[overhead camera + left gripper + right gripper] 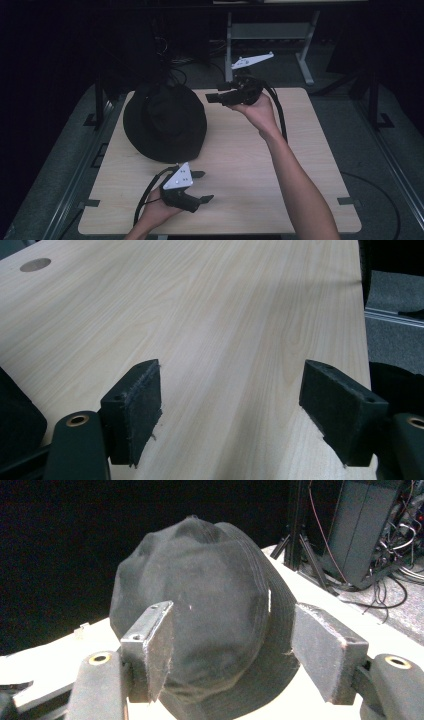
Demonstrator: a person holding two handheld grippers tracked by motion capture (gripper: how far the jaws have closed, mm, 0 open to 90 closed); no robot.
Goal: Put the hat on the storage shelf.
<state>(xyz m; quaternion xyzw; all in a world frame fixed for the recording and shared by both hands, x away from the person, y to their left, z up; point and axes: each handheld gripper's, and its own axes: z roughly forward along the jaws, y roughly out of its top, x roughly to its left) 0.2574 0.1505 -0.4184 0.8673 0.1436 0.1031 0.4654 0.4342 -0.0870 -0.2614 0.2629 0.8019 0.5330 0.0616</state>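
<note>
A black bucket hat [165, 121] lies crown up on the left half of the wooden table [280, 175]. My right gripper [214, 96] is held above the table's far edge, pointing left at the hat's brim, jaws open. In the right gripper view the hat [210, 615] sits just beyond the open right gripper [232, 652], its brim low between the two pads without touching them. My left gripper [202, 186] rests near the front edge, below the hat, open. In the left gripper view the left gripper [230, 410] frames only bare tabletop [215, 315].
A metal desk frame [272, 32] and cables [175, 65] stand beyond the table's far edge. A round hole [35, 264] is set in the tabletop. Dark equipment with wires [370, 530] stands behind the hat in the right gripper view. Grey floor surrounds the table.
</note>
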